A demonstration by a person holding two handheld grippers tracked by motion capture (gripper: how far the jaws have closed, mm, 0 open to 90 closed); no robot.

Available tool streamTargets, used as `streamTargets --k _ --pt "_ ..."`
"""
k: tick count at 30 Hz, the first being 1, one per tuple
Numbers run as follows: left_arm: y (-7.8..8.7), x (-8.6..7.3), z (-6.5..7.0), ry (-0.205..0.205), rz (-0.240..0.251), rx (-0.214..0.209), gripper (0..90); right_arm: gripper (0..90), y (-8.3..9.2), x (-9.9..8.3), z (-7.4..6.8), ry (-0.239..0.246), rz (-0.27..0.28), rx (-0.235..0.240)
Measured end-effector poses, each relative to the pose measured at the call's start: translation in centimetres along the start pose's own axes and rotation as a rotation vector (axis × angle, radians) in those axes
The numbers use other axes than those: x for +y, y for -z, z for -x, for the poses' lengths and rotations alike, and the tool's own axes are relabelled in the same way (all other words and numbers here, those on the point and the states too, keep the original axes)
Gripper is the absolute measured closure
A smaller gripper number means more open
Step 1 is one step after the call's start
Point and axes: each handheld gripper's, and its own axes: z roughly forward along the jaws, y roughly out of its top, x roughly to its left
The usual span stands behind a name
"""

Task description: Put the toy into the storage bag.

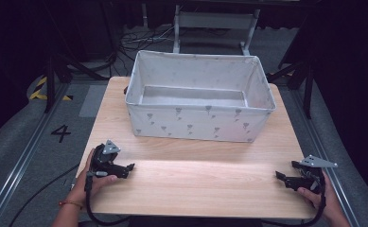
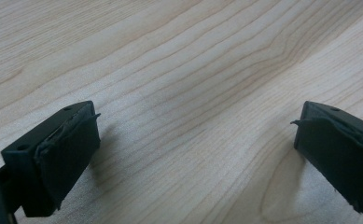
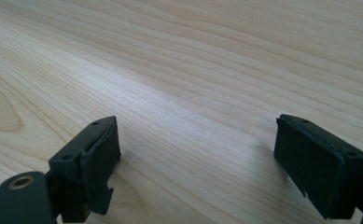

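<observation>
**A:** Where are your claws sitting right now?

**B:** I've got the left claw (image 1: 130,167) low at the lower left of the high view and the right claw (image 1: 278,175) at the lower right, both resting close to the wooden surface (image 1: 196,182) and pointed inward at each other. Both are spread wide with nothing between the jaws; each gripper view shows bare wood grain in the gap.

**A:** Why so far apart?

**B:** I'd say it's a neutral stance: it keeps the lit strip in the middle free and each hand on its own side.

**B:** The fabric bin (image 1: 198,124) stands at the upper centre, well apart from both claws, mouth up. It looks empty inside, so I judge it's set there square to me to be reached by either hand.
</observation>
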Motion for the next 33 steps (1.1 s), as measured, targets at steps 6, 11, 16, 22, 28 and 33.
streamTargets --k 6,11,16,22,28,33 --pt "0.04 -0.04 0.11 0.011 0.0 0.008 0.5 9.2 -0.09 0.03 -0.04 -0.029 -0.011 -0.032" --pt "-0.02 -0.04 0.12 0.015 0.003 0.002 0.4 5.7 -0.16 0.06 -0.04 -0.044 -0.021 -0.049" --pt "-0.05 0.04 0.09 0.012 0.0 0.005 0.2 2.5 -0.26 0.1 0.0 -0.055 -0.028 -0.062" --pt "-0.06 0.05 0.09 0.012 0.0 0.006 0.2 0.4 -0.33 0.12 0.0 -0.066 -0.034 -0.072" --pt "-0.06 0.05 0.09 0.013 0.001 0.006 0.2 0.4 -0.33 0.12 -0.01 -0.066 -0.034 -0.072" --pt "-0.06 0.05 0.09 0.012 0.0 0.006 0.2 0.4 -0.33 0.12 -0.01 -0.066 -0.034 -0.072"
